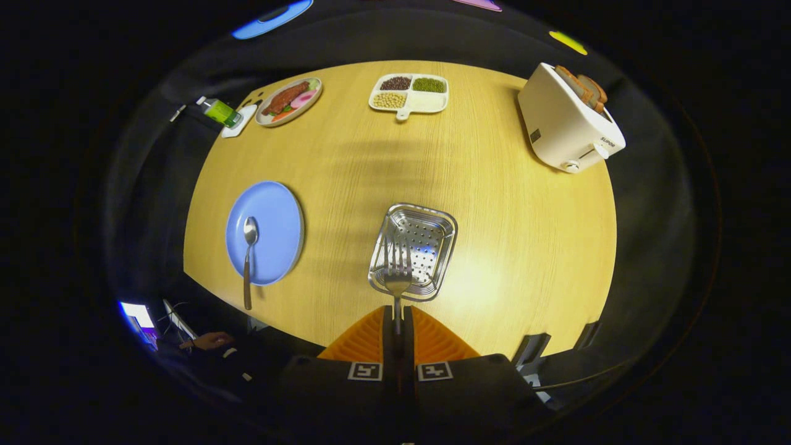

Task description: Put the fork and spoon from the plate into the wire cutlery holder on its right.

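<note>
My gripper (397,322) is shut on the handle of a metal fork (397,275), whose tines point forward over the near rim of the perforated steel cutlery holder (426,238). The holder stands just ahead of my orange fingers (364,340), seen from high above. To the holder's left lies a round blue plate (272,210). A metal spoon (248,253) rests on that plate, bowl up, its handle sticking out over the plate's near edge.
On the wooden table (494,204) a white toaster (568,120) with bread stands far right. A divided white dish of beans (409,93) and a plate of food (288,101) sit at the back, a green bottle (220,112) beside them. A person's hand (210,340) shows below the table's near left edge.
</note>
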